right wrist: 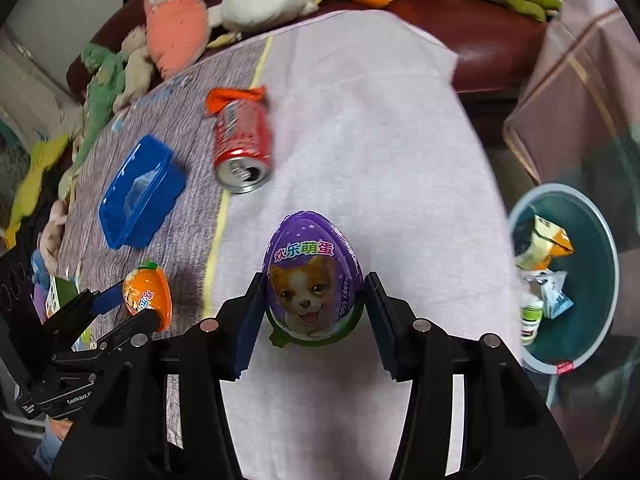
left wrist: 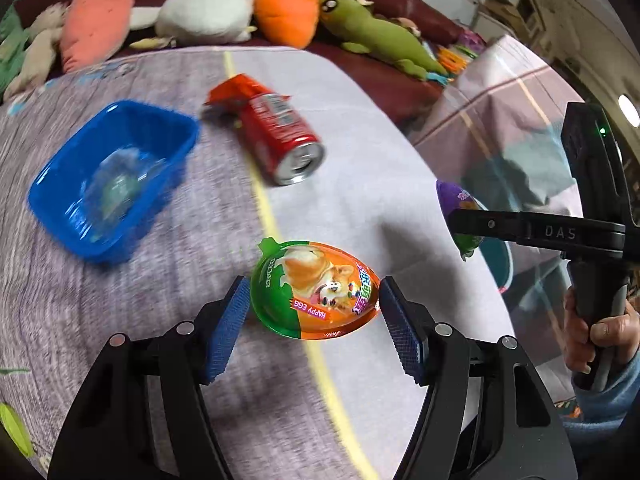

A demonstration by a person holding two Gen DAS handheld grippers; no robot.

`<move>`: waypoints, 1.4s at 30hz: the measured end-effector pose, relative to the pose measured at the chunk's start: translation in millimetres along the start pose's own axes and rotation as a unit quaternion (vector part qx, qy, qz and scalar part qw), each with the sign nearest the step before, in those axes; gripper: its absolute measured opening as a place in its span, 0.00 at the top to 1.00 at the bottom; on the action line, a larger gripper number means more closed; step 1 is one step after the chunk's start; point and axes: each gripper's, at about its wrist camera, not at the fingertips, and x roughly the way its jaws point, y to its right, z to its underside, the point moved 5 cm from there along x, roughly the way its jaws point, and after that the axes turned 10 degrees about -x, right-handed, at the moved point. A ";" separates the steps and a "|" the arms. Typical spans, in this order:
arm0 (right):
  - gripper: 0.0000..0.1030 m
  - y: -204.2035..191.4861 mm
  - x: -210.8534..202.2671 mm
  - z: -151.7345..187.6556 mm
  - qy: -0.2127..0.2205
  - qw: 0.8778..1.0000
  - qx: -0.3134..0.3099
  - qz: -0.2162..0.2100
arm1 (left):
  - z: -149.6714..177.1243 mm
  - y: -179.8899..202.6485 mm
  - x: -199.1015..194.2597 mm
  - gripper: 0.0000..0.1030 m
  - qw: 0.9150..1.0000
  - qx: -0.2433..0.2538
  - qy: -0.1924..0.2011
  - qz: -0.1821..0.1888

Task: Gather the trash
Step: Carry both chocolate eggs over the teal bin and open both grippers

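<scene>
Plush toys (left wrist: 276, 8) line the table's far edge; the left gripper (left wrist: 314, 316) clamps an orange egg (left wrist: 316, 292) above the cloth (left wrist: 360, 120); the right gripper (right wrist: 316, 312) grips a purple egg (right wrist: 312, 276) near the right edge, beside the bin (right wrist: 600, 240).

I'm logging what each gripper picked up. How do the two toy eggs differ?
The orange egg in the left gripper has an orange and green wrapper; the purple egg in the right gripper is purple with a green rim.
The orange egg lies sideways between the pads; the purple egg stands with its narrow end pointing away from the camera.
Both show a puppy picture and the words HAPPY EGG, and both are clamped in a gripper.
</scene>
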 end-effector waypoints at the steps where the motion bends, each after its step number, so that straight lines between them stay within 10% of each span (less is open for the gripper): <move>1: 0.54 8.7 -6.0 4.1 0.005 1.000 0.008 0.001 | -0.8 6.5 1.8 0.35 1.000 0.004 -0.002 0.002; 24: 0.54 234.9 -104.5 70.8 0.107 0.969 0.216 0.052 | -4.6 240.7 123.6 0.35 0.975 0.180 -0.107 0.068; 38: 0.53 289.4 -89.1 91.5 0.097 0.959 0.263 0.041 | -2.6 281.6 196.1 0.33 0.969 0.194 -0.146 0.037; 42: 0.53 296.6 -86.2 91.2 0.094 0.959 0.265 0.042 | -6.0 279.8 197.6 0.15 0.971 0.191 -0.140 0.032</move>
